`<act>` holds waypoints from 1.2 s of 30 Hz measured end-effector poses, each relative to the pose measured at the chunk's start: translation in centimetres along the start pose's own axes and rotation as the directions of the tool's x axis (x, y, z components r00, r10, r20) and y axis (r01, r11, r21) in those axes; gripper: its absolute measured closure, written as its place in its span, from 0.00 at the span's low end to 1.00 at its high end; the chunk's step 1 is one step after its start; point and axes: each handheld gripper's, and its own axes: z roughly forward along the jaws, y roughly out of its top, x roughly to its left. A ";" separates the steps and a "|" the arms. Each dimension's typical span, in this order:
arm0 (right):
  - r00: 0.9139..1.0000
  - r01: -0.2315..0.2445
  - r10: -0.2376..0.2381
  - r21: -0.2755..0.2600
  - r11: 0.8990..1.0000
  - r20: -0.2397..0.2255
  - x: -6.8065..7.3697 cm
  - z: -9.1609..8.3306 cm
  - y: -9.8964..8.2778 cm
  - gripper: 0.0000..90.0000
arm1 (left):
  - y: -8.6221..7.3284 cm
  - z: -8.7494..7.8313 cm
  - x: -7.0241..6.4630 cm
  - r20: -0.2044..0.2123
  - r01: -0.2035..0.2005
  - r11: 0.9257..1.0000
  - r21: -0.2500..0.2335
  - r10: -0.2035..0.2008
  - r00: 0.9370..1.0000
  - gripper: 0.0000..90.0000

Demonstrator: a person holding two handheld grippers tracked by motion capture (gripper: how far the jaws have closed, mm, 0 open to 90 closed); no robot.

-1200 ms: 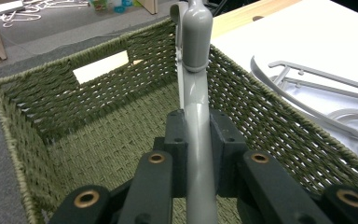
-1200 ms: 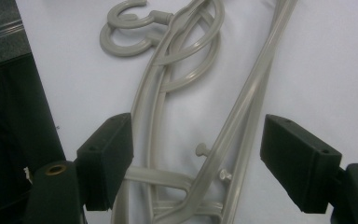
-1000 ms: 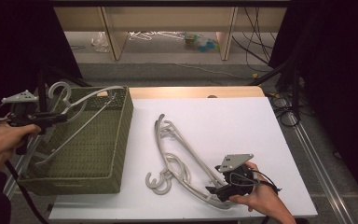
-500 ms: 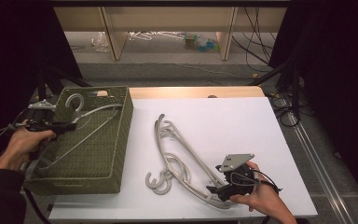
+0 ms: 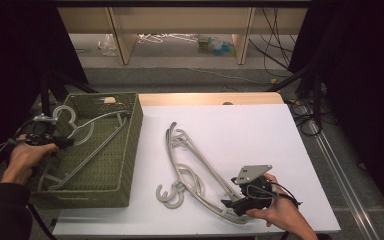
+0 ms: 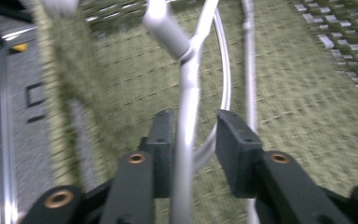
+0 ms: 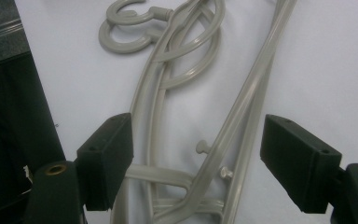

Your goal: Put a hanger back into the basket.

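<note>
A grey plastic hanger point(image 5: 97, 125) lies in the green woven basket point(image 5: 115, 165) at the table's left, its hook toward the far left corner. My left gripper point(image 5: 70, 143) is low over the basket's left side. Its jaws have just been opening, and the hanger's bar point(image 6: 189, 93) runs between them with a gap at the right pad, so it is open point(image 6: 193, 135). Two more grey hangers point(image 5: 195, 160) lie stacked on the white table point(image 5: 260, 135). At their near end my right gripper point(image 5: 226, 204) stands open, its jaws point(image 7: 200, 154) wide on either side of the hangers' bars point(image 7: 168, 74).
The basket takes up the table's left part, its near wall by the front edge. Behind the table are wooden shelves point(image 5: 180, 20) with clutter on the floor. Cables point(image 5: 305, 110) and dark stands are at the right.
My left hand has brought the hanger down into the basket, and its jaws have parted from the bar. The right gripper and the hangers on the table have stayed put.
</note>
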 end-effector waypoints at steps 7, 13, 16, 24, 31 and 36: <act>1.000 0.006 -0.006 0.000 1.000 -0.001 -0.2 0.0 0.0 0.29 | -0.1 -2.4 0.2 -0.003 0.013 0.999 -0.046 -0.013 1.000 0.62; 1.000 -0.005 0.005 -0.003 1.000 -0.001 -0.1 0.1 0.0 0.29 | -0.4 -6.2 -2.9 0.054 0.024 0.977 -0.214 -0.013 0.998 0.53; 1.000 -0.026 0.026 -0.004 1.000 0.001 -0.1 0.1 0.0 0.29 | -1.0 -7.7 -5.4 0.175 0.069 0.955 -0.290 -0.018 0.984 0.47; 0.999 -0.045 0.045 -0.026 0.999 0.007 -0.1 0.3 -0.1 0.28 | -2.7 -8.8 -11.8 0.354 0.100 0.894 -0.437 0.069 0.933 0.41; 0.998 -0.055 0.056 -0.040 0.998 0.018 -0.1 0.7 -0.3 0.27 | -4.0 -8.1 -18.6 0.434 0.054 0.844 -0.534 0.218 0.874 0.28; 0.998 -0.053 0.054 -0.041 0.998 0.022 0.0 0.9 -0.3 0.27 | -5.5 -7.0 -22.2 0.393 -0.062 0.840 -0.539 0.316 0.864 0.24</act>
